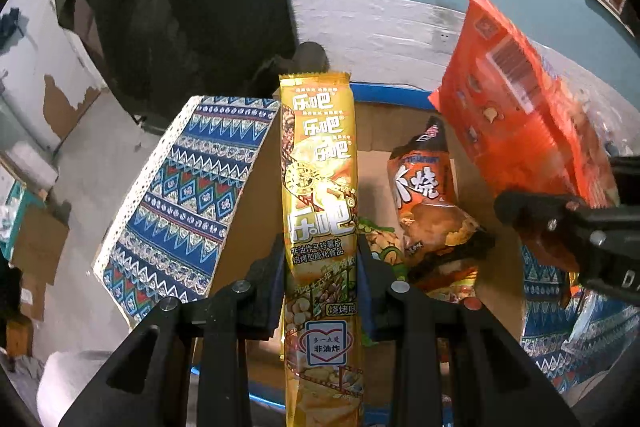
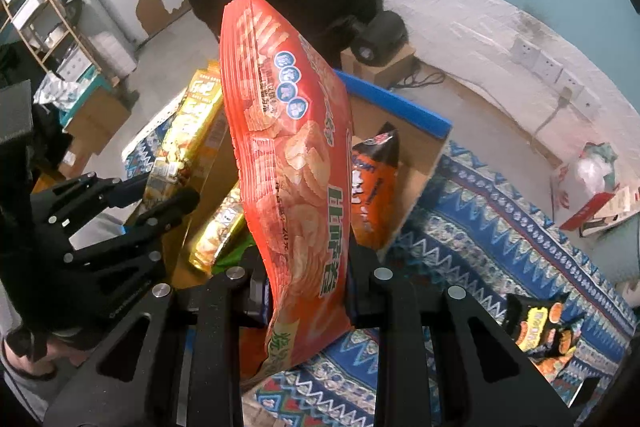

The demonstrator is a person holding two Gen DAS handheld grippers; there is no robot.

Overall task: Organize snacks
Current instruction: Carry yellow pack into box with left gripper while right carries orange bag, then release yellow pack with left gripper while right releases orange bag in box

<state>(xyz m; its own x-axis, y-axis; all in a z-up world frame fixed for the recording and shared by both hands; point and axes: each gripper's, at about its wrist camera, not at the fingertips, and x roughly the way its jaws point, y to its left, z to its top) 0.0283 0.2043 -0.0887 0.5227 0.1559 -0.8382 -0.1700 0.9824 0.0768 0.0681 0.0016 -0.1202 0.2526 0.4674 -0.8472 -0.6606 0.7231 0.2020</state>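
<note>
We are carrying snacks to the cardboard box (image 1: 472,163): left tongs (image 1: 320,259) grip the yellow pack (image 1: 318,163), right tongs (image 2: 308,267) clamp the red bag (image 2: 288,147). Next, lower both toward twelve o'clock, then release.

Left gripper (image 1: 322,259): angled downward, jaws clamped on yellow packet (image 1: 320,187). Right gripper (image 2: 306,267): angled downward, jaws clamped on red bag (image 2: 292,155).

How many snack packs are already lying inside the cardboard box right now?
3 visible: an orange-brown chip bag toward the far right, a green-and-yellow pack beneath its near end, and a gold pack at the near side of the box. More may be hidden underneath.
</note>
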